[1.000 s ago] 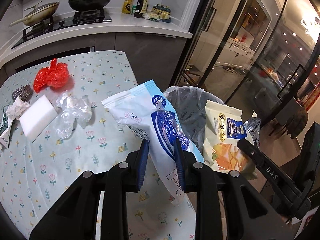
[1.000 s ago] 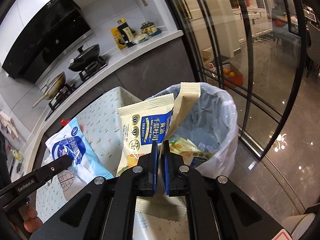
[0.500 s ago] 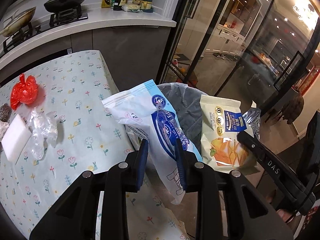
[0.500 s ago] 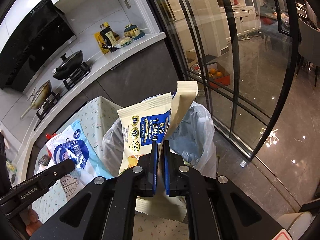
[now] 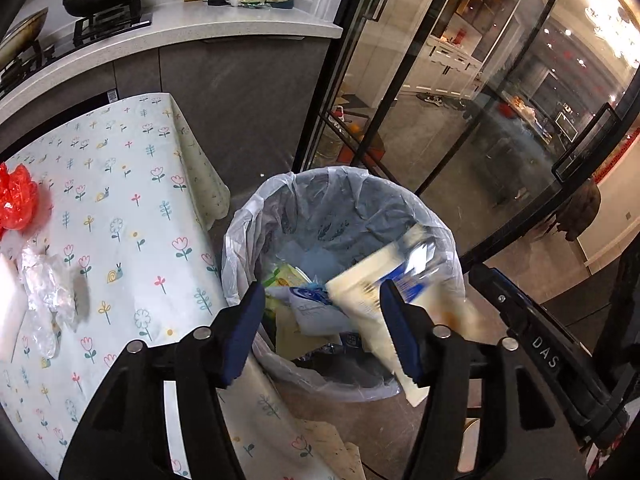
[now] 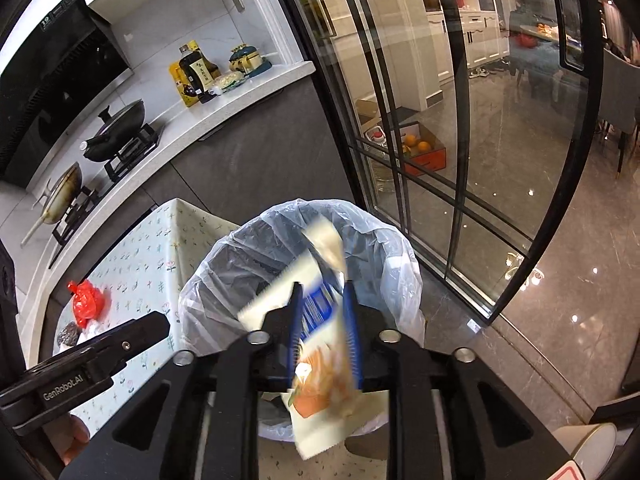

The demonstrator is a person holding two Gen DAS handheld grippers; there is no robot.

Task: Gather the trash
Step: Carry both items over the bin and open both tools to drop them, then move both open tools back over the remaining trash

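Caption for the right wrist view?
Right claw opening over the lined trash bin, cream snack packet slipping between its pads.

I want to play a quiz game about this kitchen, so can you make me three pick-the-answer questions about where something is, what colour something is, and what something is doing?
1. Where does the round bin lined with a clear plastic bag stand?
A. On the white stone counter
B. On the floor beside the table with the flowered cloth
C. On the stove

2. What colour is the crumpled plastic bag on that table?
A. Red
B. Green
C. Purple

3. How does the cream bread wrapper with the blue label sit in the right gripper?
A. Pinched tight
B. Loose between parted fingers
C. Far away on the table

Answers:
1. B, the bin stands at the table's corner, on the floor.
2. A, it is bright red in both views.
3. B, the jaws are opening and the blurred wrapper is slipping between them, over the bin.
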